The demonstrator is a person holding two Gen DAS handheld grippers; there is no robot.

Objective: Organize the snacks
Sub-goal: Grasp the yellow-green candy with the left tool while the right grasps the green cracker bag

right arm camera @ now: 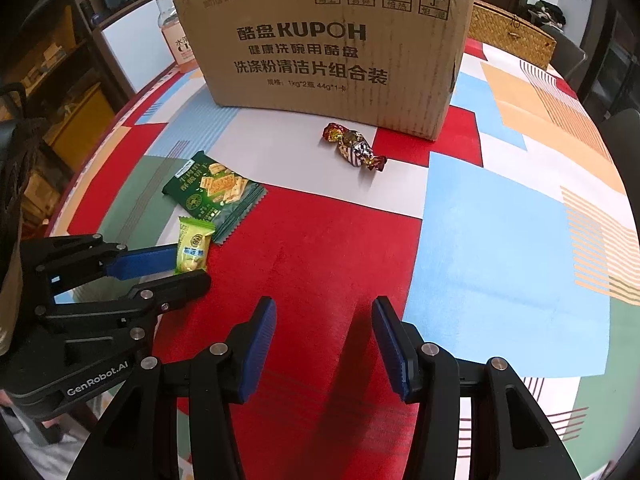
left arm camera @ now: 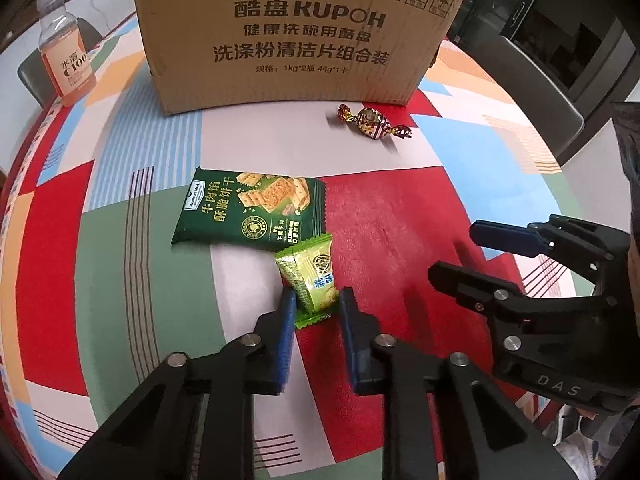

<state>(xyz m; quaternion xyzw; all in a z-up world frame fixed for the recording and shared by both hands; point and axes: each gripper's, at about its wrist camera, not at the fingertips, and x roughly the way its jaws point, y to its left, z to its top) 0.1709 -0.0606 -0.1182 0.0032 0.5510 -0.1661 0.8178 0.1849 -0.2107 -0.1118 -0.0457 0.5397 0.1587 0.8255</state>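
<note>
A small light-green snack packet (left arm camera: 308, 276) lies on the patterned tablecloth, and my left gripper (left arm camera: 317, 298) is shut on its near end, one blue pad on each side. The right wrist view shows the same packet (right arm camera: 193, 246) between the left gripper's (right arm camera: 190, 264) pads. A dark green cracker packet (left arm camera: 248, 210) lies flat just behind it, touching its far end. A foil-wrapped candy (left arm camera: 374, 120) sits close to the front of the cardboard box (left arm camera: 300, 32). To the right, my right gripper (right arm camera: 324, 308) stands open over red cloth with nothing between its fingers.
An orange drink bottle (left arm camera: 66, 60) stands at the table's far left edge beside the box. A wicker basket (right arm camera: 512, 36) sits behind the box on the right. Dark chairs ring the table's (right arm camera: 500, 240) far side.
</note>
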